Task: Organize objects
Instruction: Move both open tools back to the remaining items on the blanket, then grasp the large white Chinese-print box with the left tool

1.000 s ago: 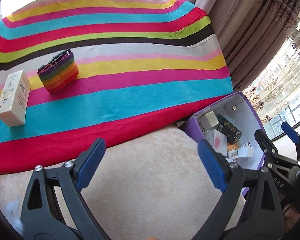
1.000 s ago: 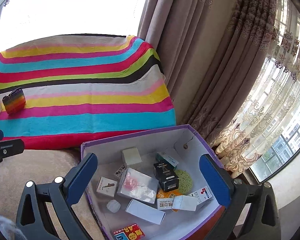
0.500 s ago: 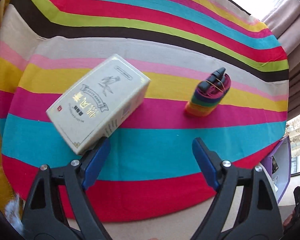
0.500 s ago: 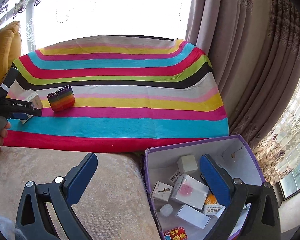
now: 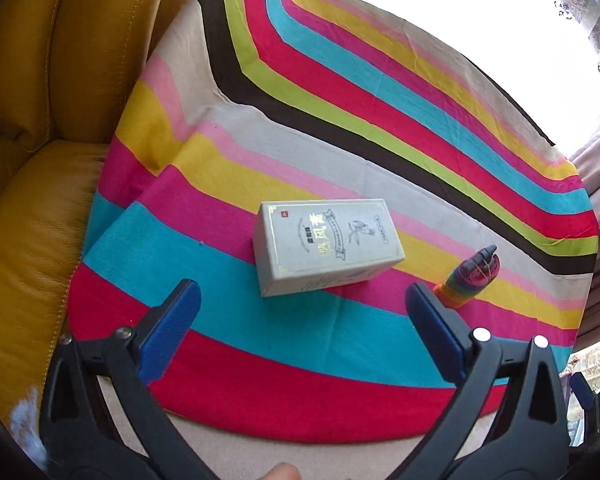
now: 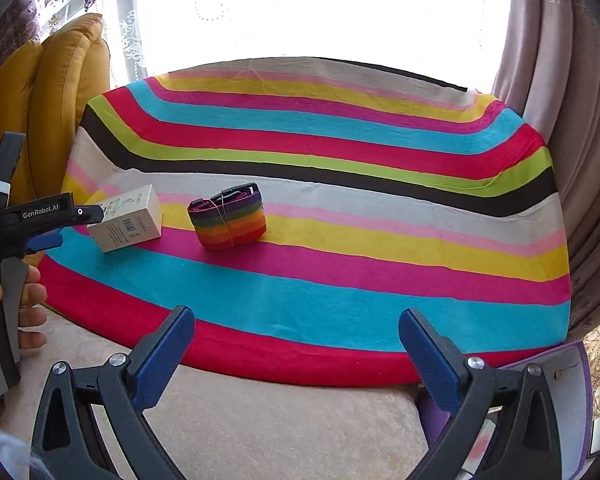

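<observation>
A white printed box [image 5: 328, 246] lies flat on the striped cloth [image 5: 340, 120]. Just short of it, my left gripper [image 5: 300, 300] has its jaws opening wide with nothing between them. A rolled rainbow strap with a black buckle [image 5: 470, 278] stands to the right of the box. In the right wrist view the box [image 6: 126, 220] and the strap roll [image 6: 228, 220] sit at mid-left on the cloth [image 6: 340, 280]. My right gripper [image 6: 296, 320] is open and empty over the cloth's near edge. The left gripper [image 6: 72, 226] hovers by the box, held by a hand [image 6: 28, 296].
A purple box [image 6: 572, 380] with small packets inside shows at the lower right corner. A yellow leather sofa [image 5: 32, 120] borders the cloth on the left, and curtains [image 6: 572, 120] hang on the right. Beige plush surface [image 6: 260, 420] lies nearest me.
Both views swung left, away from the purple box and over the striped cloth. The left gripper closed in on the white box and rolled; its jaws narrowed, then widened.
</observation>
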